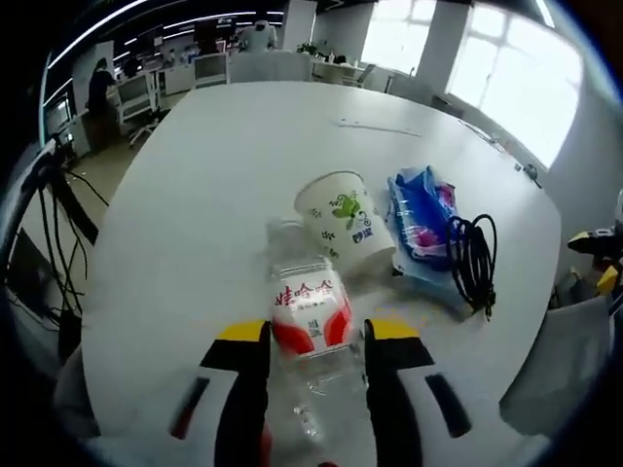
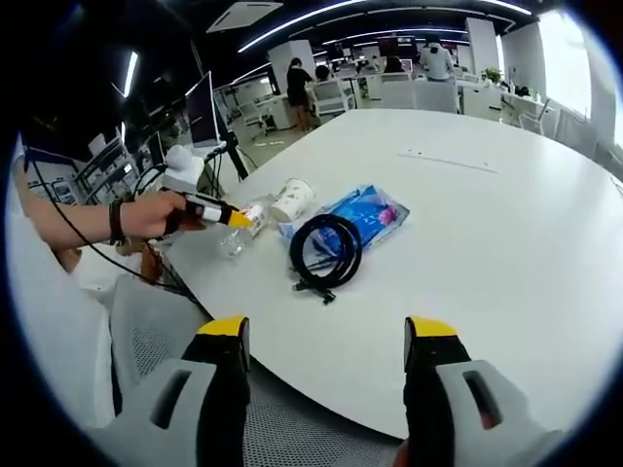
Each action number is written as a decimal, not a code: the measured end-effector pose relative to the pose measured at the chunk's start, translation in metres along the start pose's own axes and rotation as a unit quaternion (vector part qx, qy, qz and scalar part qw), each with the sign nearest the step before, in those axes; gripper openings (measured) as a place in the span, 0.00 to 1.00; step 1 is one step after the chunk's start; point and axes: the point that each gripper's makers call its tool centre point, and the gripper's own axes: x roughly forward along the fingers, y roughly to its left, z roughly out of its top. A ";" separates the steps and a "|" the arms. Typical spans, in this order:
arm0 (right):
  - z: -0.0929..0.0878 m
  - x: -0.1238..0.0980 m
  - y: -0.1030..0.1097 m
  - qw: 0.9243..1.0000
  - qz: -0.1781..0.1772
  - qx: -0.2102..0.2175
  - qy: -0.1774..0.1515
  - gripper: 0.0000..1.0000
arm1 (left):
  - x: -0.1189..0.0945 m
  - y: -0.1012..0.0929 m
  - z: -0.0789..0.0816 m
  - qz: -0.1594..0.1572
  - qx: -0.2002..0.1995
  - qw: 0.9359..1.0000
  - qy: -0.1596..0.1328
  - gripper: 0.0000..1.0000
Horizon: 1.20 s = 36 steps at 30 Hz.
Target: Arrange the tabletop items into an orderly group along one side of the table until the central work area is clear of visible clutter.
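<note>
I have the left gripper (image 1: 315,341) closed around a clear plastic bottle (image 1: 308,326) with a red and white label, the two jaws pressing its sides just below the label, and the bottle lies low over the white table (image 1: 195,195) near the edge closest to me. Right in front of it a paper cup (image 1: 341,222) lies tipped on its side, its mouth toward the bottle and almost touching the bottle's far end; beside the cup sit a blue plastic packet (image 1: 421,219) and a coiled black cable (image 1: 471,261) that rests partly on the packet. In the right gripper view I see the same cluster near the table's edge: bottle (image 2: 237,229), cup (image 2: 291,199), packet (image 2: 365,216) and cable (image 2: 326,251), with my hand (image 2: 151,216) holding the left tool. The right gripper (image 2: 326,336) is spread wide with nothing between its jaws, hanging off the table's edge over a mesh chair (image 2: 156,331). My worry is the bottle: it looks thin and nearly empty, so a hard squeeze could buckle it and let it squirt out sideways. If I push it forward, it will likely knock the cup, which can roll in an arc toward the cleared middle. Everything sits close to the edge, so a clumsy nudge could send the bottle or the cable onto the chair.
</note>
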 end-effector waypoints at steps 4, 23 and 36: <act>0.002 0.000 0.002 1.000 0.001 -0.001 -0.003 0.64 | -0.004 0.002 -0.002 -0.001 0.004 1.000 0.000 0.35; 0.002 0.001 0.003 1.000 0.004 0.002 -0.008 0.64 | -0.016 0.005 -0.016 0.016 0.030 0.999 0.018 0.33; 0.003 0.003 0.005 1.000 0.008 0.003 -0.008 0.64 | -0.016 0.004 -0.020 0.018 0.049 0.997 0.059 0.34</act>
